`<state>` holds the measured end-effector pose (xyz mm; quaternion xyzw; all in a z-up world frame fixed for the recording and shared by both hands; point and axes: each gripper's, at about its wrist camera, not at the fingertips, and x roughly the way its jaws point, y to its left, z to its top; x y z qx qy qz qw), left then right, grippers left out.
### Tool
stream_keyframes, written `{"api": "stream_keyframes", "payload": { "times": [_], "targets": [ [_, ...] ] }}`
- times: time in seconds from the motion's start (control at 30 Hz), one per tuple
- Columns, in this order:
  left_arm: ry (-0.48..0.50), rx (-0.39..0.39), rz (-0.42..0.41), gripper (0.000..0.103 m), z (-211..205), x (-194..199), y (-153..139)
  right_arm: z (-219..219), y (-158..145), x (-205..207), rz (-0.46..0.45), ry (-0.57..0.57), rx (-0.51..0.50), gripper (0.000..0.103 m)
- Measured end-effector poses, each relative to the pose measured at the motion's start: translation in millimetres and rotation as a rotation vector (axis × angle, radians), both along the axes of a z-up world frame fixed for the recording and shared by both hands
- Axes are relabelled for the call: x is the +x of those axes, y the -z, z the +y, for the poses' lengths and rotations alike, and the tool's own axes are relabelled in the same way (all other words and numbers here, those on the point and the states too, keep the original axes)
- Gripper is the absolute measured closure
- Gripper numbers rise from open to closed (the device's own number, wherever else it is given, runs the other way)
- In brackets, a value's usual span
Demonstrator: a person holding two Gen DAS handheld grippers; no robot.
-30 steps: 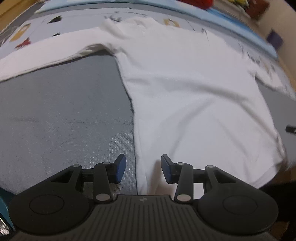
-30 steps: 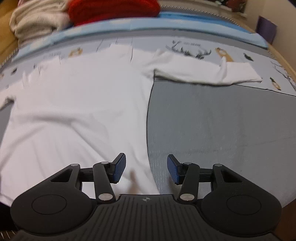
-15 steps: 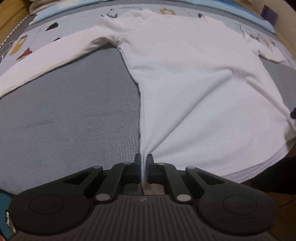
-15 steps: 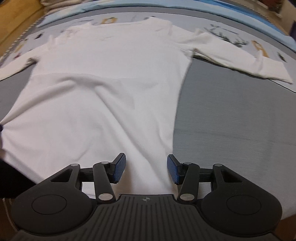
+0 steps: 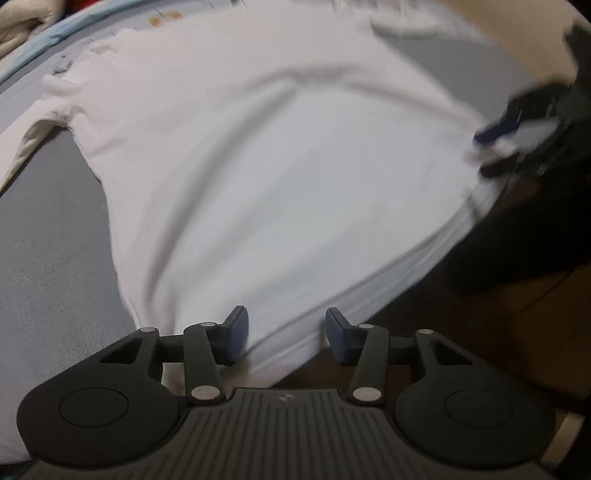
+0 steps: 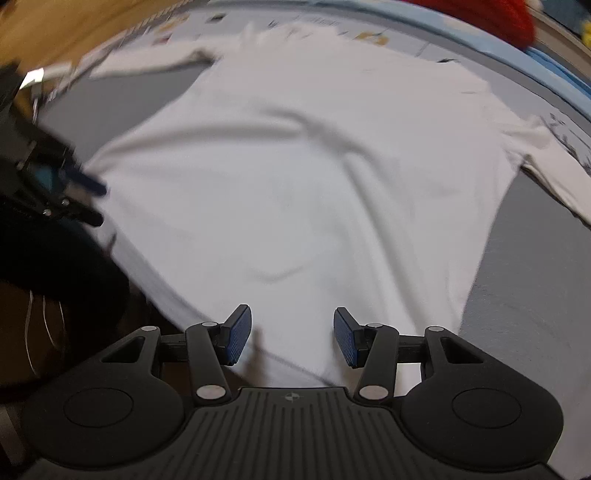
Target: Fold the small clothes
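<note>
Both views are pretty smeary, so the edges of stuff are soft. The white shirt point(image 5: 266, 177) lies spread out flat on a grey mat point(image 5: 48, 266), and neither camera gets all of it. In the left view one sleeve point(image 5: 22, 147) runs off the left edge. In the right view the other sleeve point(image 6: 554, 177) gets cut off at the right edge. The collar end is a blur, can't really make out the neckline in either shot.

The shirt's long axis runs from the hem, which is closest to both cameras, up to the collar at the far end, with the sleeves sticking out sideways. The hem point(image 5: 332, 302) looks like it hangs a bit over the mat's near edge.

The left gripper point(image 5: 284, 332) has just been opening, and its jaws are now apart with the bottom edge of the shirt between them, pads not pressing on it as far as I can see. The right gripper point(image 6: 291, 336) has its jaws apart too, over the hem on its side, nothing clamped.

No containers anywhere. Past the mat there's a printed blue-edged sheet point(image 6: 554, 62) and something red point(image 6: 491, 14) at the top, too blurry to name.
</note>
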<state>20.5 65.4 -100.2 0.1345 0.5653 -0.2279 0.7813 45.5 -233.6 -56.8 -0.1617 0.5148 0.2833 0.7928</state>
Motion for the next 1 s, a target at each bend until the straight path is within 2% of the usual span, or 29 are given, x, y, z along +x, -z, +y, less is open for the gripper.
{"api": "stream_keyframes", "payload": {
  "times": [0.13,0.17,0.2,0.27,0.3,0.43,0.5,0.57,0.63,0.67,0.77,0.87,0.93,1.0],
  "targets": [
    [0.033,0.033,-0.017,0.056,-1.3,-3.5,3.6,7.1,7.8,-4.9,0.019,-0.046,-0.043,0.051],
    [0.023,0.039,-0.022,0.065,1.8,-2.7,3.5,7.4,9.2,-8.1,0.019,-0.056,-0.051,0.051],
    [0.016,0.048,-0.029,0.08,2.3,-3.6,2.8,8.5,10.0,-10.0,0.022,-0.067,-0.056,0.051],
    [-0.017,0.053,-0.029,0.099,10.4,-1.1,1.1,12.2,13.8,-11.4,0.02,-0.088,-0.082,0.051],
    [-0.042,0.037,-0.015,0.103,15.6,1.4,-1.6,12.4,15.6,-15.7,0.019,-0.097,-0.092,0.051],
    [-0.085,0.003,-0.029,0.103,26.2,0.9,-14.4,16.1,19.5,-21.2,-0.016,-0.127,-0.151,0.052],
    [-0.101,-0.031,-0.038,0.103,31.5,-0.4,-22.7,14.7,19.9,-20.1,-0.017,-0.13,-0.144,0.059],
    [-0.106,-0.063,-0.048,0.103,36.8,-3.7,-32.1,10.3,18.6,-20.2,-0.007,-0.126,-0.12,0.081],
    [-0.111,-0.083,-0.057,0.103,40.7,-5.6,-39.5,6.5,18.2,-20.7,-0.008,-0.126,-0.11,0.099],
    [-0.113,-0.091,-0.059,0.103,42.0,-6.1,-42.0,4.2,17.8,-21.8,-0.014,-0.131,-0.103,0.102],
    [-0.118,-0.083,-0.043,0.103,45.8,-8.0,-41.1,-1.0,12.5,-27.1,-0.03,-0.14,-0.07,0.103],
    [-0.078,-0.07,-0.035,0.101,39.5,-12.0,-34.7,-4.7,10.2,-28.9,-0.042,-0.13,-0.06,0.103],
    [-0.053,-0.053,-0.042,0.091,34.1,-14.4,-28.4,-6.5,8.8,-29.2,-0.051,-0.124,-0.059,0.103],
    [-0.036,-0.019,-0.052,0.073,29.0,-13.6,-18.7,-5.7,8.3,-29.3,-0.069,-0.121,-0.065,0.103]
  ]
}}
